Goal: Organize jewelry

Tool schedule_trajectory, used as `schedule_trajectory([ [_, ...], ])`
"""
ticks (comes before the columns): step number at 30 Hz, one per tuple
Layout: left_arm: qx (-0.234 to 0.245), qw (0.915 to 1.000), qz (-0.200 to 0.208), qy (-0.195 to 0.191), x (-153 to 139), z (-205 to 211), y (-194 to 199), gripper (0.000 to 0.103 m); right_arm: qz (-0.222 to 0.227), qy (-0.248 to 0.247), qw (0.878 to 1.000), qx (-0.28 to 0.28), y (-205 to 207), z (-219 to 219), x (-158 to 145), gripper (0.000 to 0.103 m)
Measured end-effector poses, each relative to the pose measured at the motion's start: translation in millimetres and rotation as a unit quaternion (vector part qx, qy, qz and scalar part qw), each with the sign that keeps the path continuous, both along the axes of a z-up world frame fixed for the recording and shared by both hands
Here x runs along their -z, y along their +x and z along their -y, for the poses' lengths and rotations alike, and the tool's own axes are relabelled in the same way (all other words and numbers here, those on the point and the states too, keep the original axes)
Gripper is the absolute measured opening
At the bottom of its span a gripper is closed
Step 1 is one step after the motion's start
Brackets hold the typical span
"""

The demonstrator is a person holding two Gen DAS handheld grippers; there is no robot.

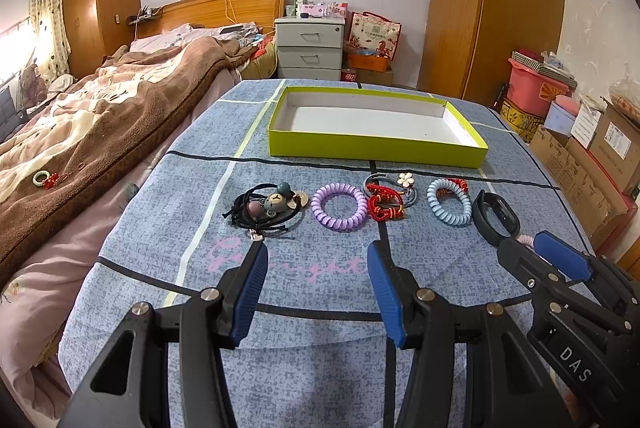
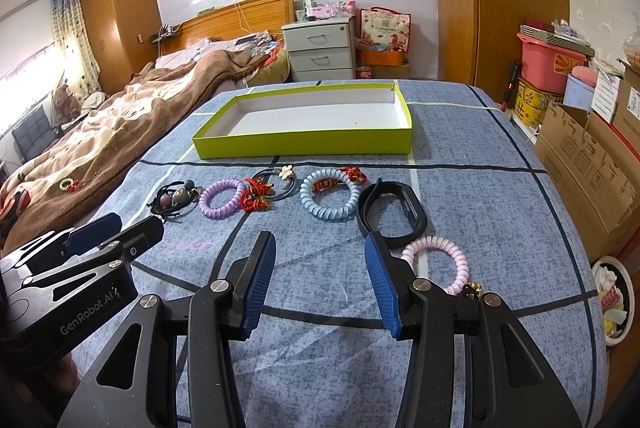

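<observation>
Hovering with jaws spread and empty, left gripper (image 1: 316,252) and right gripper (image 2: 320,244) face the jewelry row (image 1: 340,206) before the green box (image 1: 376,144).

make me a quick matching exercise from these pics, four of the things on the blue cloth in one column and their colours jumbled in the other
Things:
1. shallow box
2. wristband
3. spiral hair tie beside the bear hair ties
4. spiral hair tie nearest the right hand-held gripper

Colours:
A. pale pink
B. black
C. lime green outside, white inside
D. purple

Pairs: 1-C, 2-B, 3-D, 4-A
</observation>
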State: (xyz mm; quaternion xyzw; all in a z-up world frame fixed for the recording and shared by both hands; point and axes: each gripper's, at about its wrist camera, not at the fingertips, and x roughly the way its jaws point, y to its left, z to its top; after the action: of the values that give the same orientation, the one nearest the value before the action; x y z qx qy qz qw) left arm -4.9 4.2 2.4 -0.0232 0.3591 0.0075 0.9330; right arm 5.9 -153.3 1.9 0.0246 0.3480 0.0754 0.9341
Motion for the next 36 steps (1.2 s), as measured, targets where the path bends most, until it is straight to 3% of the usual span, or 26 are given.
schedule_trajectory([
  [36, 0.001, 1.0000, -0.004, 0.000, 2.7, -1.0, 0.5, 0.054, -0.001, -0.001, 1.000, 0.000, -1.5, -1.4, -0.3, 0.047],
])
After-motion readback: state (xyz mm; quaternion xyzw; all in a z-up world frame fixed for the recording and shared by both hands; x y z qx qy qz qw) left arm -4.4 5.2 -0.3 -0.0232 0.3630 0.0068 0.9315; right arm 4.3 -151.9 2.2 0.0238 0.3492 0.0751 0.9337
